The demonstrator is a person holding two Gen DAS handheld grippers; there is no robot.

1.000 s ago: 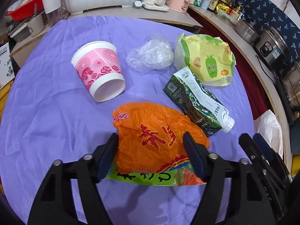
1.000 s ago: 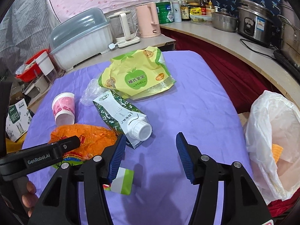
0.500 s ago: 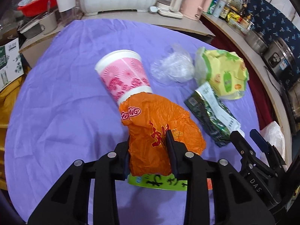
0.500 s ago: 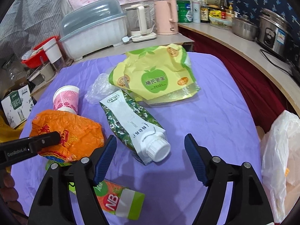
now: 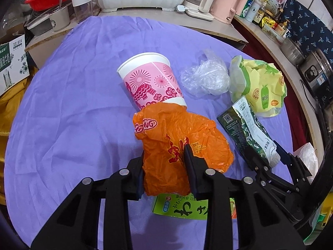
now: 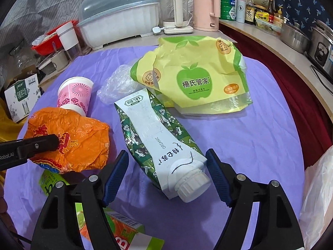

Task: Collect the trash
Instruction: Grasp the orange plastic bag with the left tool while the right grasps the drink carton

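The crumpled orange plastic snack bag (image 5: 179, 145) runs near-to-far, its near end clamped between the left gripper (image 5: 166, 166) fingers above the purple tablecloth (image 5: 72, 125). The right gripper (image 6: 166, 175) — jaws spread — straddles the capped near end of the green-and-white flattened carton (image 6: 158, 137), which points near-right.

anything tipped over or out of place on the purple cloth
The pink paper cup lies on its side instead of standing, its base against the orange bag. The green carton also lies flat, crumpled.
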